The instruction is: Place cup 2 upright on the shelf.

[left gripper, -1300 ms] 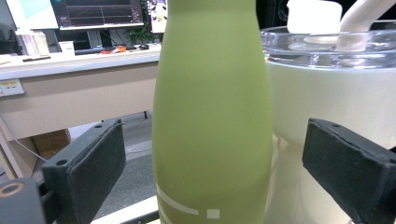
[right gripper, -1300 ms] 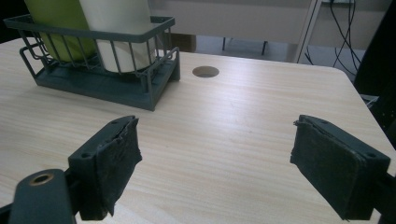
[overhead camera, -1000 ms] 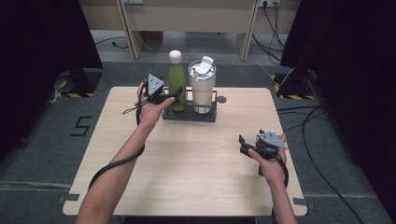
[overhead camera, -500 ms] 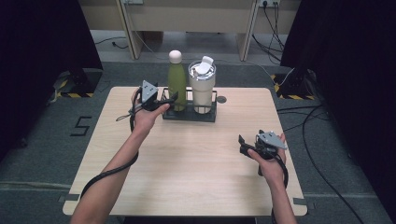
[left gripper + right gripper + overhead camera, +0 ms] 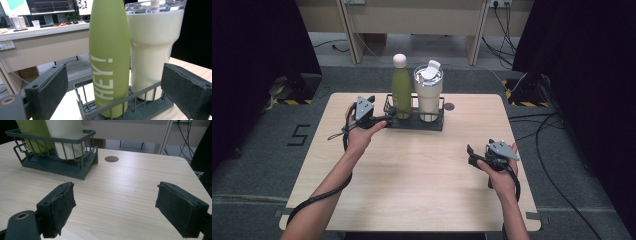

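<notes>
- Since a second ago, the left gripper [image 5: 384,120] has been drawn back from the green bottle [image 5: 401,92] toward the left end of the wire rack [image 5: 414,122]; its jaws are now seen spread wide with nothing between them.
- In the left gripper view, the green bottle [image 5: 110,57] is framed between the two open pads, with the rack's rim in front of it. This is judged to be a line-up for a grasp on the bottle, not yet a hold.
- The bottle is stood upright in the left half of the rack, near the far edge of the counter [image 5: 412,200]. A cream tumbler [image 5: 428,95] with a clear lid is stood just beside it on the right, touching or nearly so.
- The right gripper [image 5: 472,155] has been kept where it was, low over the counter near the right edge, released and empty. In its own view the rack [image 5: 57,162] is seen well ahead.
- The tight spot is judged to be the bottle's right flank, where the tumbler leaves little room for a pad, and the rack's rim, which blocks a low grip.
- Open room is found above the rim and to the rack's left. The near and middle counter is bare wood, and a round cable hole [image 5: 449,106] is set just right of the rack.
</notes>
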